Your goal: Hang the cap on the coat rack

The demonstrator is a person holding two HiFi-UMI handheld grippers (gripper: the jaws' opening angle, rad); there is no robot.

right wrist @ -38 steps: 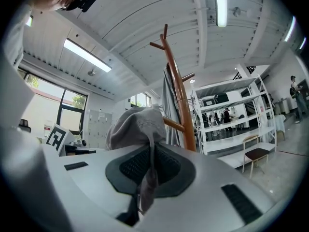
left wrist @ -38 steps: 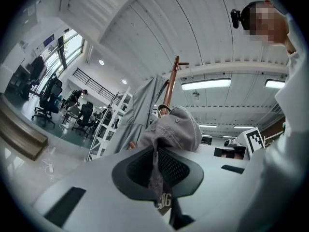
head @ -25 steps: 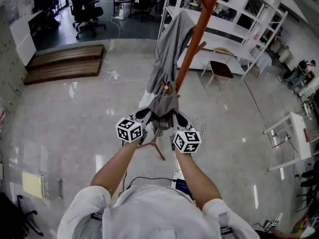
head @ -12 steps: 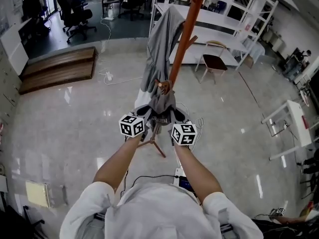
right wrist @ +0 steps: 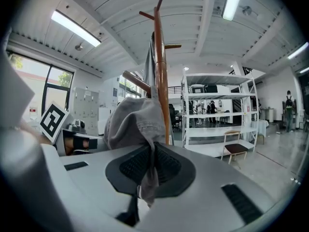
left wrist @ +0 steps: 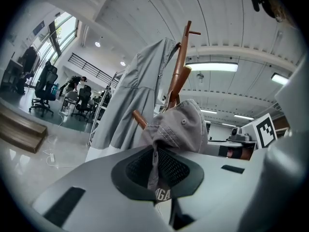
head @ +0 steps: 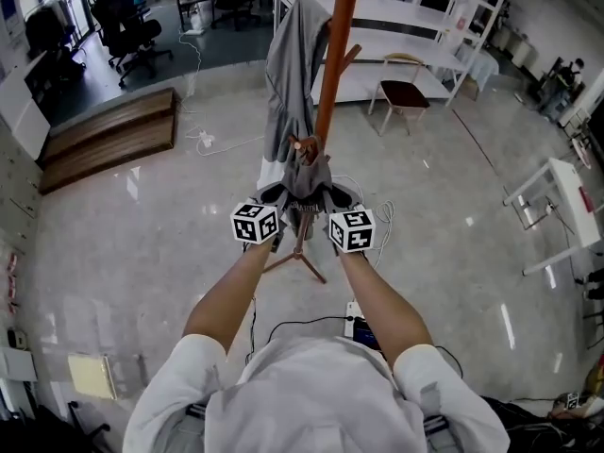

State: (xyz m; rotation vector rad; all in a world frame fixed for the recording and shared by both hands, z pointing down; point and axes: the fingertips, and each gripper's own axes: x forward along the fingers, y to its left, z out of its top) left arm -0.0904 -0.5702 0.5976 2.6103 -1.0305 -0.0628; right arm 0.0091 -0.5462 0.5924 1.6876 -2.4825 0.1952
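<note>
Since a second ago both grippers are riding higher in the head view, their marker cubes are sitting more level with each other, and the rack's pole is standing straighter in that view. The left gripper (head: 277, 202) is clenching a fold of the soft grey cotton cap (head: 308, 177) between its closed pads. A strip of the cap is dangling from that pinch, and only the white letters "GA" (left wrist: 162, 193) can be read on it. The cap's crown is bulging up just beyond and between the two grippers. The right gripper (head: 334, 202) is squeezing another fold of the same cap in its shut pads. Just past the cap a short brown peg (left wrist: 139, 120) is jutting from the reddish-brown wooden coat rack (head: 330, 74); whether the cap is touching it cannot be told. A long grey garment (head: 288, 69) is hanging on the rack, beyond the left gripper.
</note>
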